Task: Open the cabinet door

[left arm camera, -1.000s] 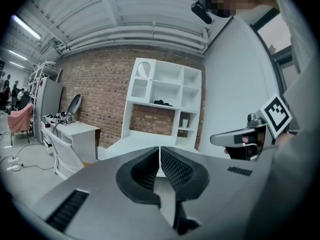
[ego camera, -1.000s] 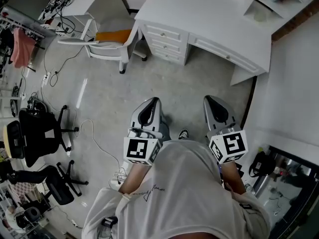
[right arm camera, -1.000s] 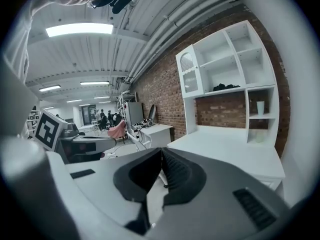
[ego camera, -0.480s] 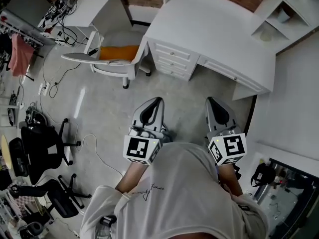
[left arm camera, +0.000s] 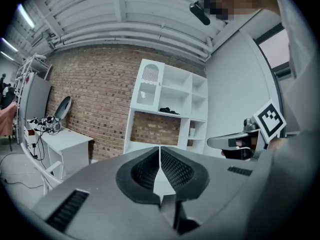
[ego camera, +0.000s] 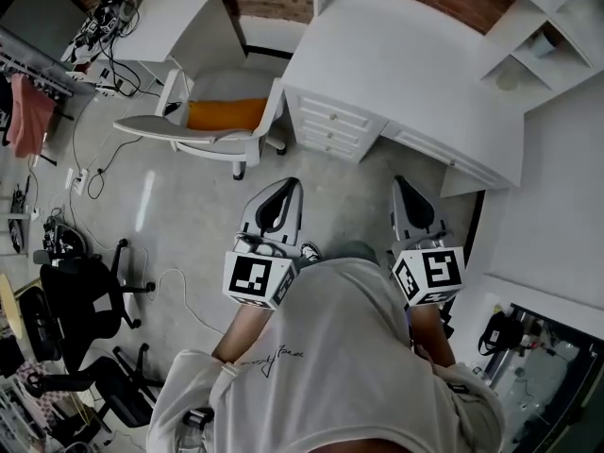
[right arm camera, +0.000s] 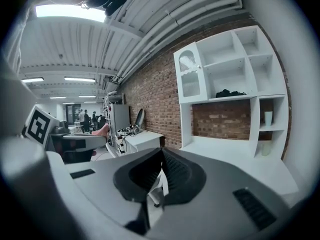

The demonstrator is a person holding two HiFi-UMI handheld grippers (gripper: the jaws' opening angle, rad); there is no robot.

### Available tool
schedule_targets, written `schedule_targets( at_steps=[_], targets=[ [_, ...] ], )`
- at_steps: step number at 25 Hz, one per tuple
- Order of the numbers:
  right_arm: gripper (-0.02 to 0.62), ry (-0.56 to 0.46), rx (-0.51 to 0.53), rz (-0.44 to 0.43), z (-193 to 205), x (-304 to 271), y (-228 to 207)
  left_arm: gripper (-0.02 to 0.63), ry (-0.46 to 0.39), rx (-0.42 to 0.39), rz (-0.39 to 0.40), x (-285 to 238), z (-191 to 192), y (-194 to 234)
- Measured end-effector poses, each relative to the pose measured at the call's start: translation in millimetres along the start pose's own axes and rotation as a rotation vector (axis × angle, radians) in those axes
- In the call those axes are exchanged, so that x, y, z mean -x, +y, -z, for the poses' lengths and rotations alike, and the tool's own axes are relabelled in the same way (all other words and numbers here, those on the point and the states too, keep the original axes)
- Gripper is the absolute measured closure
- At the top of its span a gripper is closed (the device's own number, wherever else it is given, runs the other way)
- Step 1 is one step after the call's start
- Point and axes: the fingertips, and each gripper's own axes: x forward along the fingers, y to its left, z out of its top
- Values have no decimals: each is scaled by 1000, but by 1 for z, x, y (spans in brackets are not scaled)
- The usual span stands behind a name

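Observation:
The cabinet is a white shelf unit (left arm camera: 170,111) standing on a white desk (ego camera: 406,55) against a brick wall. Its small door with an arched, slatted window (left arm camera: 149,84) is at the upper left and looks closed; the right gripper view shows the same door (right arm camera: 189,76). My left gripper (ego camera: 281,192) and right gripper (ego camera: 406,192) are held side by side over the floor, short of the desk, pointing toward it. The left gripper's (left arm camera: 160,150) jaws are together with nothing between them. So are the right gripper's (right arm camera: 161,153).
The desk has a drawer stack (ego camera: 330,125) on its left. Beside it stands a white chair with an orange cushion (ego camera: 222,111). Black office chairs (ego camera: 75,291) and cables lie on the floor at left. A second white desk (ego camera: 179,12) stands farther left.
Both grippers and the person have moved forward toward the desk, which now lies nearer in the head view. The jaws look the same as before.

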Motion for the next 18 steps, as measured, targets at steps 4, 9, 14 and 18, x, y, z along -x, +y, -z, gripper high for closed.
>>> schedule_targets(
  at_steps=[4,9,14,18],
  targets=[
    [571,24,6,8,-1,-18,-8,586,8,9,-2,-13,0,16],
    [571,-5,31,57,-8,-49,-46,586,40,29,24,-56,12,26],
    [571,-39,8,94,-26,-112,-100,586,59,20,46,-131,6,48],
    [571,-50,-25,108,-46,-165,-150,586,46,-6,73,-207,-20,62]
  ],
)
